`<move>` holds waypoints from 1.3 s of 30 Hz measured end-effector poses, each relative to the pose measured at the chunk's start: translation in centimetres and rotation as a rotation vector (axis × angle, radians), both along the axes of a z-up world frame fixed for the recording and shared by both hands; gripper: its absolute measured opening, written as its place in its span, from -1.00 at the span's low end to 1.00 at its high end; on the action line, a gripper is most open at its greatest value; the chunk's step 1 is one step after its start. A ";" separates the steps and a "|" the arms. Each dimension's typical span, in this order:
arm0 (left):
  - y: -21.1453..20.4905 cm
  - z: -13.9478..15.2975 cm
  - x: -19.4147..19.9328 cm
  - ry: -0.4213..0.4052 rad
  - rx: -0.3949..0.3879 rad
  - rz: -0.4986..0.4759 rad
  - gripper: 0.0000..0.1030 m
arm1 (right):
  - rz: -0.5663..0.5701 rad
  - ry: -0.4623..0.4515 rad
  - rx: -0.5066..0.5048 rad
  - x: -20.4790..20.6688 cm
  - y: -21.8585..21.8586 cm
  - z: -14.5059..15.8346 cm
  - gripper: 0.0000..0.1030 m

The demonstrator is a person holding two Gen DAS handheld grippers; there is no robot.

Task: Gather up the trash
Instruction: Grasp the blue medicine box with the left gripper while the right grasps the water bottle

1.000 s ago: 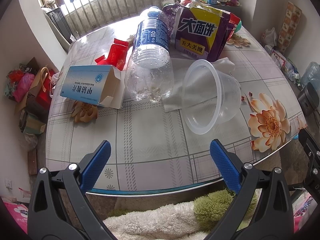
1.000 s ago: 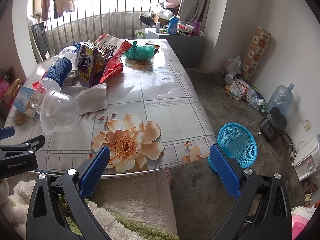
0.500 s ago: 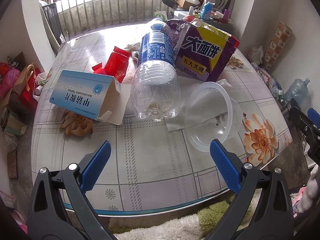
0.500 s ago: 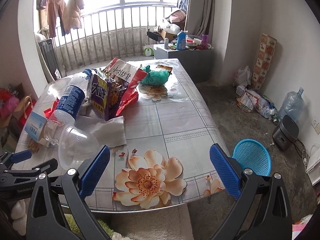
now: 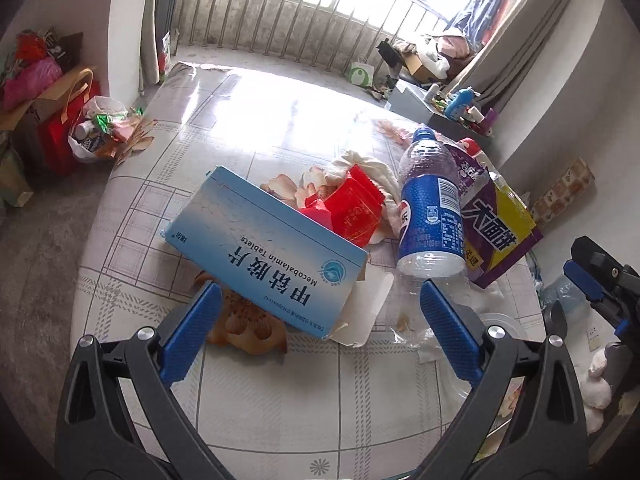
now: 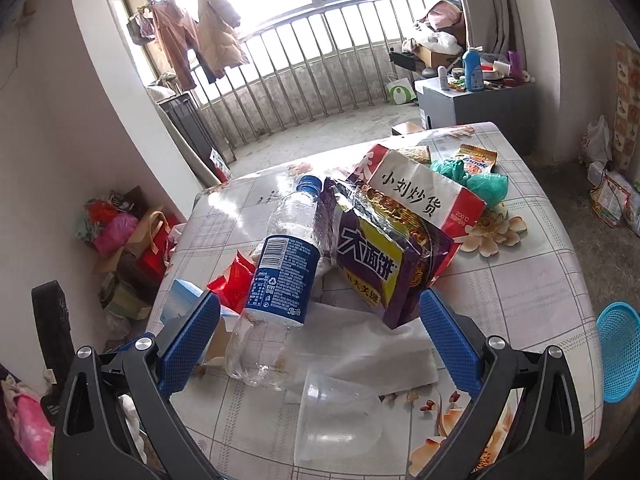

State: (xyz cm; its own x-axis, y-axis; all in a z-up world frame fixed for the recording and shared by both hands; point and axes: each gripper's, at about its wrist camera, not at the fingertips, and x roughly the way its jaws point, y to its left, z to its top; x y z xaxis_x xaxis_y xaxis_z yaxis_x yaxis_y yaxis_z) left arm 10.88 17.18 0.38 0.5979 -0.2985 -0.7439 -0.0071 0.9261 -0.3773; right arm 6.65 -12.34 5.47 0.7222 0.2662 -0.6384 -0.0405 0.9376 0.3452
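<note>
Jaws of the left gripper (image 5: 316, 308) stand released over the surface (image 5: 280, 408), facing a blue tablet box (image 5: 264, 252) and a red wrapper (image 5: 352, 208). Jaws of the right gripper (image 6: 320, 320) stand released too, framing a lying plastic bottle (image 6: 280, 276), a purple snack bag (image 6: 380, 264) and a clear cup (image 6: 332, 420); a blue basket (image 6: 620, 348) sits on the floor.

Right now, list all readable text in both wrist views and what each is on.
"甲钴胺片", "Mecobalamin Tablets": blue medicine box.
"大面饼": purple snack bag.
"小刘炒货", "200°C": red and white paper bag.
Water bottle label: fine print and barcode, too small to read.
Orange packet: blurred.
</note>
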 end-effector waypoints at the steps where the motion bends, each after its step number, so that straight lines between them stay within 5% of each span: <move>1: 1.2 -0.5 1.0 0.043 -0.040 0.057 0.85 | 0.014 0.019 0.015 0.9 0.6 -0.2 0.86; 5: 4.0 -2.7 4.2 0.173 -0.150 0.244 0.85 | 0.044 0.084 0.044 4.0 3.0 -1.2 0.86; 11: 3.8 -4.4 6.3 0.259 -0.182 0.318 0.85 | 0.007 0.162 -0.009 6.2 4.9 -2.9 0.86; 21: 1.1 -4.5 6.7 0.173 0.012 0.295 0.84 | -0.025 0.307 -0.005 9.5 5.5 -6.0 0.70; 25: 1.4 -4.4 6.3 0.154 0.012 0.265 0.74 | -0.004 0.367 0.069 10.7 5.4 -7.1 0.62; 29: 2.3 -4.3 5.5 0.128 -0.028 0.240 0.58 | 0.015 0.429 0.177 11.2 4.5 -8.5 0.15; 39: 3.8 -1.2 2.5 -0.003 -0.082 0.182 0.48 | 0.091 0.325 0.332 8.4 3.0 -6.4 0.12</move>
State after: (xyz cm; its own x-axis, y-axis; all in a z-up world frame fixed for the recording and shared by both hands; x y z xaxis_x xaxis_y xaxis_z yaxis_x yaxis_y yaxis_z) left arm 13.37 20.98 -0.80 0.6495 -0.2443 -0.7201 -0.1710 0.8758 -0.4514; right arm 15.08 -9.32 -0.97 0.4630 0.5476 -0.6970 0.0425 0.7718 0.6345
